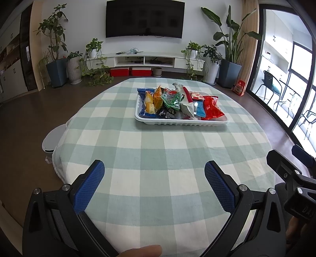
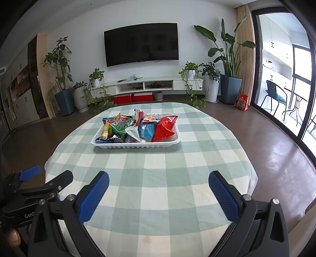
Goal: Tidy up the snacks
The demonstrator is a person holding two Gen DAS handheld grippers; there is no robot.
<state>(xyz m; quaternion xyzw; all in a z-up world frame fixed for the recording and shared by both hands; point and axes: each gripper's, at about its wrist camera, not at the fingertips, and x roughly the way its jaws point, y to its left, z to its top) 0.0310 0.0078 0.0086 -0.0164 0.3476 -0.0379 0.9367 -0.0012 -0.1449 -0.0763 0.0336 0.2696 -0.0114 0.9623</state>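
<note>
Heaped in the tray (image 2: 136,145) near the table's far edge, the snacks (image 2: 138,128) look light, crinkly and slippery, best pinched by a sealed edge; left gripper (image 1: 154,174) and right gripper (image 2: 158,181) gape wide, empty.

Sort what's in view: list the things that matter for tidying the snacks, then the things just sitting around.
For the job: white tray, snack packets, left claw, right claw.

Just around: checked tablecloth, television, potted plants, red boxes.
</note>
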